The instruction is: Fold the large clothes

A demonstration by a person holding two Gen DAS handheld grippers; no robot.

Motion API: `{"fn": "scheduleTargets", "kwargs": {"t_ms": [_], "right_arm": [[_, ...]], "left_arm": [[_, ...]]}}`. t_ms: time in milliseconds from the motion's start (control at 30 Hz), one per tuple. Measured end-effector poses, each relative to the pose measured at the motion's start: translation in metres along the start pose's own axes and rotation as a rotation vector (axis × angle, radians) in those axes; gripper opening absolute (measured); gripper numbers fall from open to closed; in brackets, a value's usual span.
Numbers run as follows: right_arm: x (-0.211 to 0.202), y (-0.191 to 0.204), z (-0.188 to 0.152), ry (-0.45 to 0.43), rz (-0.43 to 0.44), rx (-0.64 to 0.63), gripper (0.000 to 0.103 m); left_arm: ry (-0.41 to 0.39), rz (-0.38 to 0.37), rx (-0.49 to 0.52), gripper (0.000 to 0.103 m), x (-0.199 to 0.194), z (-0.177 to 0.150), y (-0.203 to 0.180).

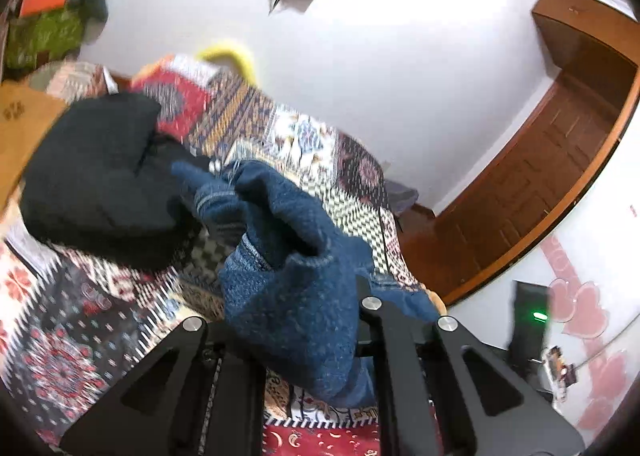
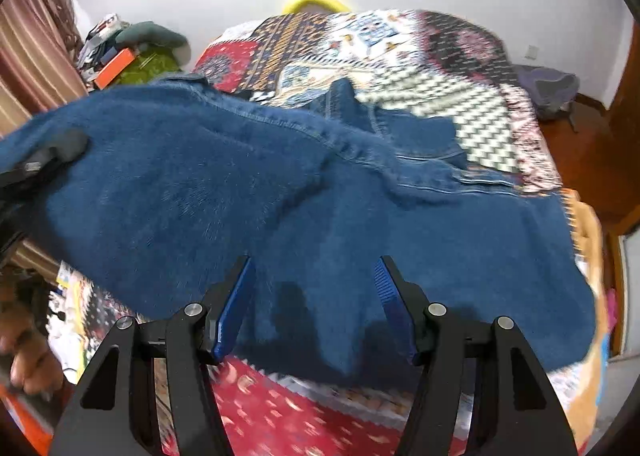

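Blue denim garment (image 2: pixel 280 191) is lying across my patterned bedspread (image 2: pixel 400 47), most of it spread over the near half of the bed, collar and seams bunched toward the middle. One end of it is lifted off the bed: in the left wrist view the denim (image 1: pixel 288 296) hangs bunched right in front of the lens, draped over my left gripper (image 1: pixel 320 336). Left jaws are clamped together on that fabric; the fingertips themselves are buried under the cloth, so I can't see the pads. In the right wrist view the same gripper shows as a black tip (image 2: pixel 60 151) at the left edge, pinching the raised edge of the denim. My right gripper (image 2: pixel 316 296) hovers just over the near edge of the garment, blue-padded fingers (image 2: pixel 236 308) spread apart with nothing between them, only fabric below. A black garment (image 1: pixel 96 175) sits in a heap on the bedspread beyond the lifted denim, toward the left. Something yellow (image 1: pixel 232 55) is at the far end of the bed against the white wall (image 1: pixel 400 55). Wooden door (image 1: pixel 540 175) to the right. Both views are motion-blurred.
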State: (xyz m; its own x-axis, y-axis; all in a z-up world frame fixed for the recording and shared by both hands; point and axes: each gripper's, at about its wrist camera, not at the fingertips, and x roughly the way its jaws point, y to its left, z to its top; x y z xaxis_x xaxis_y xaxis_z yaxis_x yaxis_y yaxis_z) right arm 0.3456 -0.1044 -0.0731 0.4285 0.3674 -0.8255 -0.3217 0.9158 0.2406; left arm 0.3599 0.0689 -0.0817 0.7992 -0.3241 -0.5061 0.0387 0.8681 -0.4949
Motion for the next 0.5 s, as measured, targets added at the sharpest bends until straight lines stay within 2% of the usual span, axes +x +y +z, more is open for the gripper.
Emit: {"fn": "scheduleTargets", "kwargs": {"t_ms": [100,200,267,333,500], "right_arm": [[0.025,0.011,0.000,0.052,0.067,0.035,0.058],[0.055,0.023,-0.009,0.144,0.187,0.089,0.060],[0.078,0.031,-0.019,0.241,0.257,0.104,0.060],[0.091,0.036,-0.028,0.284,0.260,0.094,0.060],[0.068,0.024,-0.036,0.235,0.242,0.043,0.060]], "left_arm": [[-0.057,0.036,0.055,0.009,-0.021,0.003,-0.012],[-0.093,0.104,0.118,0.009,-0.034,0.002,-0.017],[-0.104,0.152,0.157,0.009,-0.035,-0.002,-0.023],[-0.096,0.182,0.185,0.009,-0.028,-0.003,-0.023],[-0.072,0.204,0.277,0.009,-0.009,-0.010,-0.038]]}}
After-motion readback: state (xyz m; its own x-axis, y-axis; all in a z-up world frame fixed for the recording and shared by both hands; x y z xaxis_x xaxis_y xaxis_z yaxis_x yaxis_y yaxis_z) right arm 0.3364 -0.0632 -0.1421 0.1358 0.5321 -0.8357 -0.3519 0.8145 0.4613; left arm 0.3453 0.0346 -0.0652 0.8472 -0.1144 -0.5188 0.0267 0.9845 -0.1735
